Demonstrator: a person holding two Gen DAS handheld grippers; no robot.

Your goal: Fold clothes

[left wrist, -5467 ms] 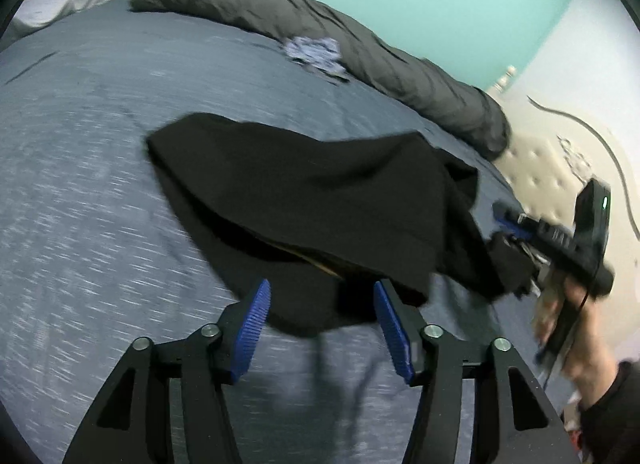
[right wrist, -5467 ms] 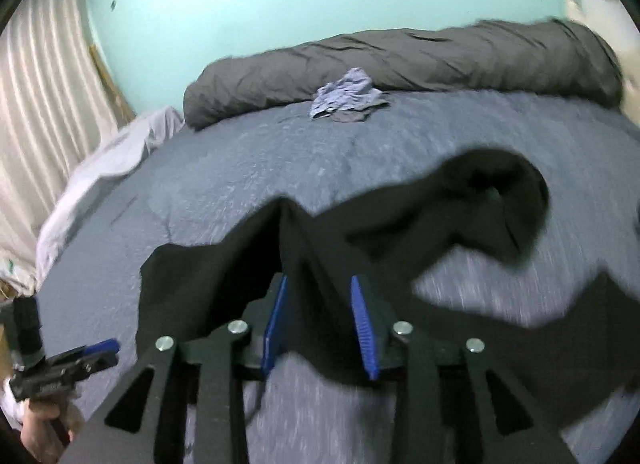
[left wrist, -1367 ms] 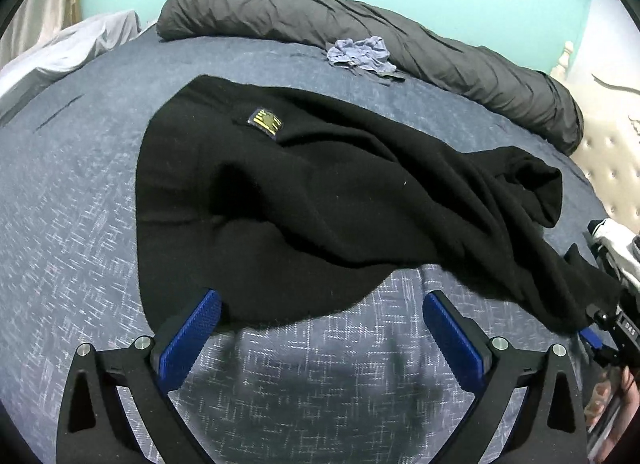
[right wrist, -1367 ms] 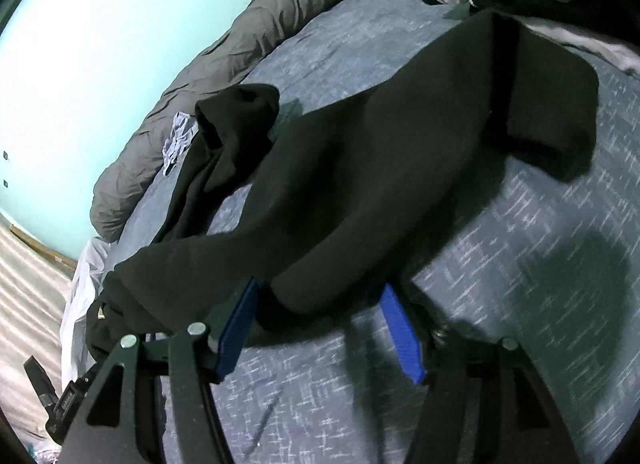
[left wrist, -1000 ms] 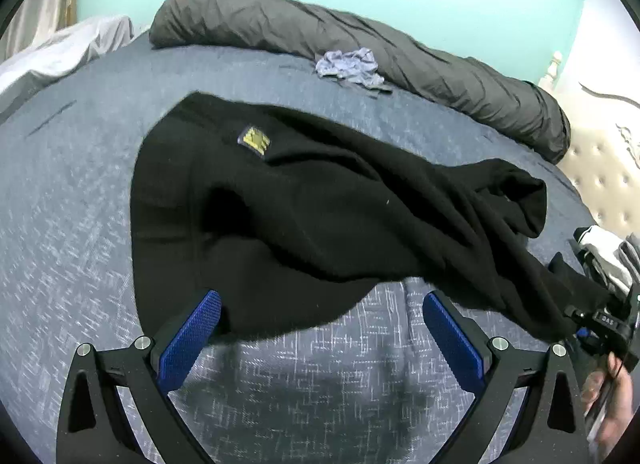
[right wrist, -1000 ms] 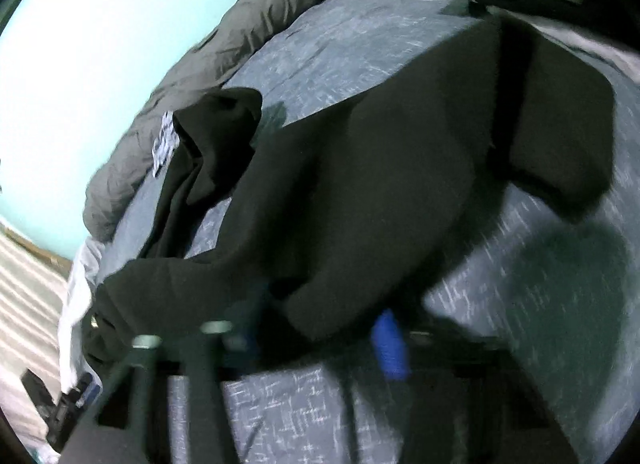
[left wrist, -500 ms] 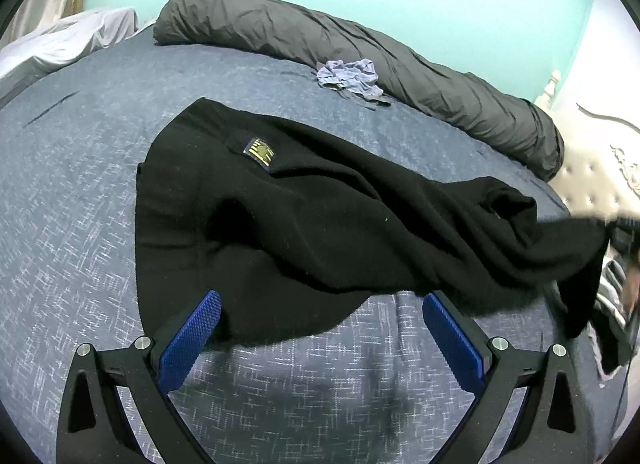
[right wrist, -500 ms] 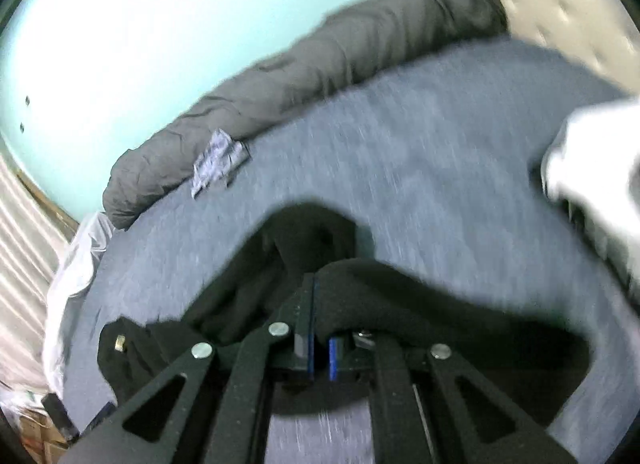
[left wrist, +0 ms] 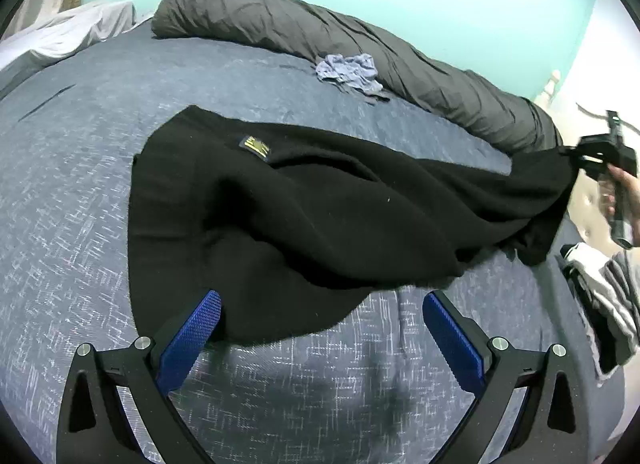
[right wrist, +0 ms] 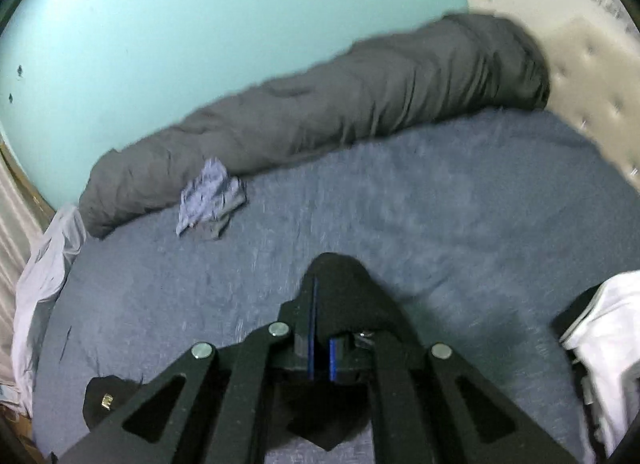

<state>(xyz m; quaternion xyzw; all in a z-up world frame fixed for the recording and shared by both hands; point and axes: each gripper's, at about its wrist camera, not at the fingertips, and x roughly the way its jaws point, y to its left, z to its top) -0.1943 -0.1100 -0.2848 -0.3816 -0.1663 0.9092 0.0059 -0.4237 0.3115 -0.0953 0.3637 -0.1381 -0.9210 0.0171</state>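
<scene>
A black sweater (left wrist: 320, 208) with a small yellow label (left wrist: 254, 146) lies spread on the blue bedspread (left wrist: 80, 200). My left gripper (left wrist: 320, 328) is open and empty, just above the sweater's near hem. My right gripper (right wrist: 320, 328) is shut on a fold of the black sweater (right wrist: 344, 284) and holds it lifted off the bed. The right gripper also shows in the left wrist view (left wrist: 576, 154) at the far right, pulling the sweater's end up and to the right.
A rolled grey duvet (left wrist: 360, 40) lies along the teal wall. A crumpled blue-grey cloth (left wrist: 348, 72) sits in front of it. White and striped clothes (left wrist: 604, 288) are piled at the right. A white sheet (left wrist: 64, 32) lies at the far left.
My right gripper has closed on the sweater's end and lifted it up and away to the right, stretching the cloth. My left gripper stays open near the hem.
</scene>
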